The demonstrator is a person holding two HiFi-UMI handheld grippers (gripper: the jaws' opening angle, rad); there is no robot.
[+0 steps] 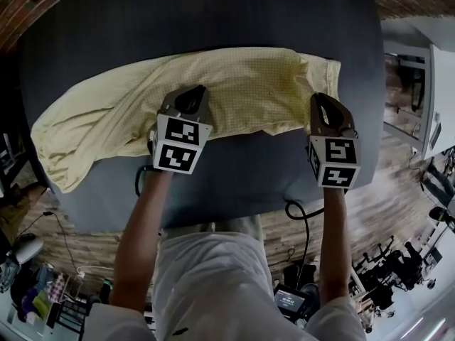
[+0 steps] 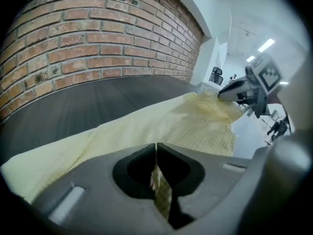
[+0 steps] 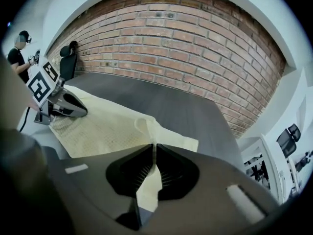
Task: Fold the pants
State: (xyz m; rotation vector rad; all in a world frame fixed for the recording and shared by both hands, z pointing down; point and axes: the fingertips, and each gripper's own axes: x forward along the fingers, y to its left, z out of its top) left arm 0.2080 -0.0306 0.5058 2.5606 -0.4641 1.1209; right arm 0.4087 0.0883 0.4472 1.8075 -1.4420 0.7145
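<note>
On the dark desk (image 1: 234,183) in front of us the pale yellow pants (image 1: 234,84) are spread out sideways, one end reaching far out to our left and drooping toward the near-left corner, the other end stopping close to the right edge of the desk. We've got both grippers on the near edge of the fabric. The left gripper (image 1: 189,98) is about midway along the pants, and its own view shows the jaws pressed together with a thin strip of yellow cloth pinched between them. The right gripper (image 1: 321,104) sits at the right end of the pants, jaws also closed, with a little fold of the fabric standing up out of them and a flap hanging down below. The cloth between the two grippers lies mostly flat with a few soft wrinkles, and the near edge dips a bit just left of the right gripper. Past the far side of the desk there's a brick wall (image 3: 186,38). Over in the right gripper view an office chair (image 3: 68,58) stands by the wall and a person (image 3: 18,53) in dark clothes is off in the background.
</note>
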